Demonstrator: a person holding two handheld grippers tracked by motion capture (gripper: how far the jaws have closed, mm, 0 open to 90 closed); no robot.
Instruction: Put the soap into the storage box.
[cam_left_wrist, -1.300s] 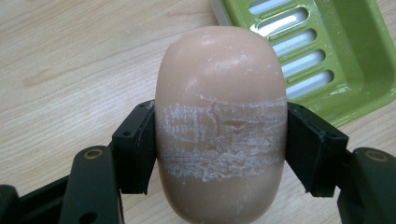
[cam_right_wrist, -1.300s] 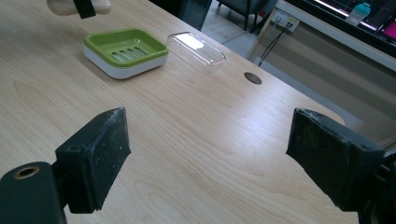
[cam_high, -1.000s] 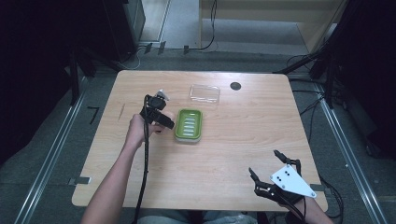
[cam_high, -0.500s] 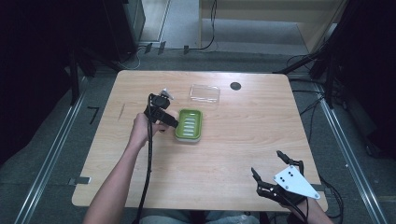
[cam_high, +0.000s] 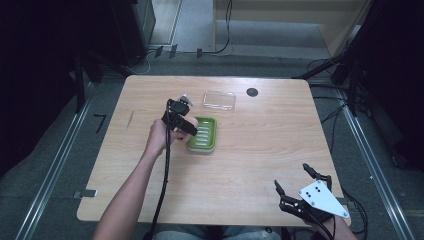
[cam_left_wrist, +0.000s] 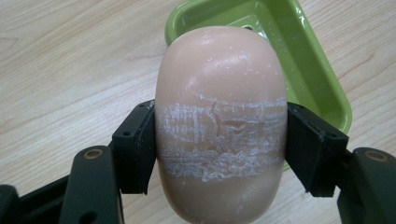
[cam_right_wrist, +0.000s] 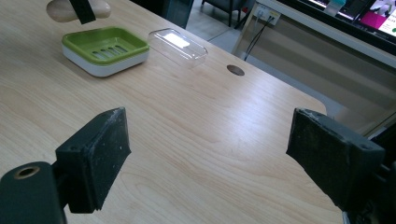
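A: What do the left gripper (cam_left_wrist: 219, 154)'s jaws hold?
B: They clamp a peach-coloured soap bar (cam_left_wrist: 220, 121) by its sides, above the near-left corner of the green soap dish (cam_high: 202, 134).
A: Any change from a second ago?
B: The left hand (cam_high: 159, 136) has crept a little toward the dish; the dish and the clear lid (cam_high: 219, 100) behind it lie as before.
A: And the right gripper (cam_high: 296, 182)?
B: Jaws spread wide, gripping nothing; it has drifted back toward the tabletop (cam_high: 260, 150)'s near right corner
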